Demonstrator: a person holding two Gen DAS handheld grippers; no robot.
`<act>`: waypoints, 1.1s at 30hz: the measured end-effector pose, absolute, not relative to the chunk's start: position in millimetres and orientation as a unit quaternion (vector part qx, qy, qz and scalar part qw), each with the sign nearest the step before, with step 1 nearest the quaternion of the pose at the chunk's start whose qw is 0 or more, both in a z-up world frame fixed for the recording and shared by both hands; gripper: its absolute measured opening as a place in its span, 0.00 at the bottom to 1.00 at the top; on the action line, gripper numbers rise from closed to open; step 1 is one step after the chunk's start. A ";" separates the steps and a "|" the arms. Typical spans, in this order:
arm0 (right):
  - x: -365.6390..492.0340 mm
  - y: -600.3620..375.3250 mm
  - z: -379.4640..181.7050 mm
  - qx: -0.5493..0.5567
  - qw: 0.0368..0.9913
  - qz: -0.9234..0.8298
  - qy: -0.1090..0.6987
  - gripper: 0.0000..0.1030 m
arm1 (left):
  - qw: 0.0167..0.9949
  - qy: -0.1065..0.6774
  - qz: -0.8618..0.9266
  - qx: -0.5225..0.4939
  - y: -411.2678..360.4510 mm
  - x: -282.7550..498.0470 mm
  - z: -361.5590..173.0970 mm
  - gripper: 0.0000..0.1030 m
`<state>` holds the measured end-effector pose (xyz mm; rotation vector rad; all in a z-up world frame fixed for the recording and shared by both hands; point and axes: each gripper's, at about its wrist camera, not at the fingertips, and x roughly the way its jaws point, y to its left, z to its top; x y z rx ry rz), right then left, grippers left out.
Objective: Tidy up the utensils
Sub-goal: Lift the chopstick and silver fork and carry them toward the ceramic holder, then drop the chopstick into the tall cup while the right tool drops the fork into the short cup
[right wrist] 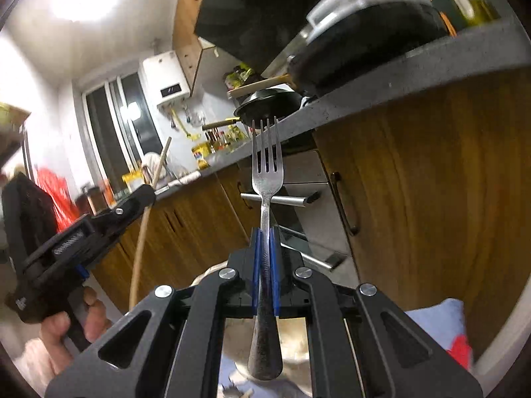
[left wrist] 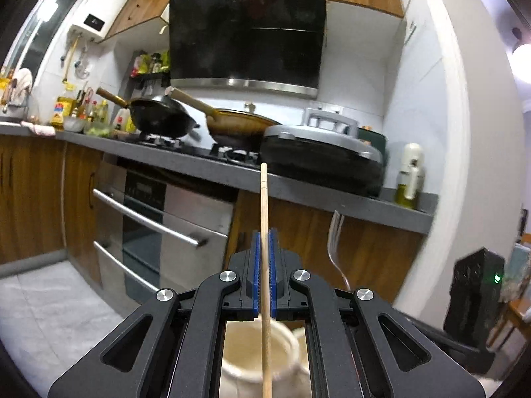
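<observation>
Grey stone countertop edge [left wrist: 212, 169] sits ahead, open floor left. One pale wooden chopstick [left wrist: 264, 219] pinched upright by left gripper [left wrist: 264, 235] above a cream ceramic jar [left wrist: 255, 351]. One steel fork [right wrist: 267, 172] pinched by right gripper [right wrist: 265, 232]. Two woks [left wrist: 159, 116], one lidded griddle [left wrist: 318, 156] crowd the counter.

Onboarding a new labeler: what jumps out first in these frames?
Each gripper is clamped on one utensil: the left gripper on a wooden chopstick pointing up at the counter edge, the right gripper on a metal fork, tines up. Behind them, two woks sit on the stove under a black range hood; a cream ceramic holder sits below the left jaws.
</observation>
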<state>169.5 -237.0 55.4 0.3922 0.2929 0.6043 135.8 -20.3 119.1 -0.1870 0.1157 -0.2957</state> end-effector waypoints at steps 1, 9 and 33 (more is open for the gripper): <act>177.8 -235.8 51.7 0.200 0.922 0.298 0.145 0.05 | 0.985 0.054 -0.139 -0.088 -23.7 145.0 118.8 0.05; 191.6 -235.7 29.6 0.178 0.938 0.259 0.145 0.05 | 0.988 0.058 -0.113 -0.091 -30.1 187.6 104.8 0.05; 143.8 -227.1 20.0 0.077 0.958 0.205 0.187 0.05 | 0.984 0.133 -0.103 -0.061 -14.2 125.9 56.2 0.05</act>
